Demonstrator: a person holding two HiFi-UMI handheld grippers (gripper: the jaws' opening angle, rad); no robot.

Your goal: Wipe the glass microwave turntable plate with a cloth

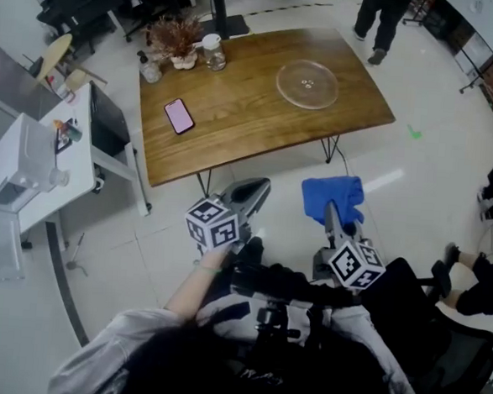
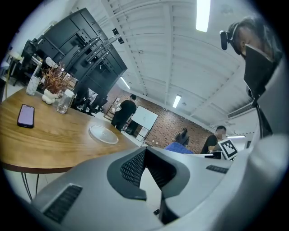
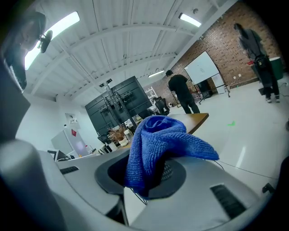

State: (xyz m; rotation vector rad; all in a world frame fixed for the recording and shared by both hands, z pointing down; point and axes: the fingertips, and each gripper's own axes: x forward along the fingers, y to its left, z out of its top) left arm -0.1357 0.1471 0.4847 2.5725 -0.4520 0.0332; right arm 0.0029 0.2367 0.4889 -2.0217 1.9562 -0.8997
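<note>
The clear glass turntable plate [image 1: 307, 84] lies flat on the right half of the wooden table [image 1: 234, 132]; the left gripper view also shows the plate [image 2: 103, 134]. Both grippers hover over the floor, short of the table's near edge and well away from the plate. My left gripper [image 1: 260, 187] [image 2: 145, 151] has its jaws together with nothing between them. My right gripper [image 1: 331, 210] [image 3: 151, 155] is shut on a bunched blue cloth [image 1: 334, 194] [image 3: 159, 140], which drapes over its jaws.
On the table's left part are a pink phone [image 1: 179, 115], a dried plant in a pot [image 1: 177, 41], a glass jar [image 1: 213, 52] and a small bottle [image 1: 150, 67]. A white cabinet [image 1: 38, 165] stands to the left. A person [image 1: 382, 14] walks beyond the table.
</note>
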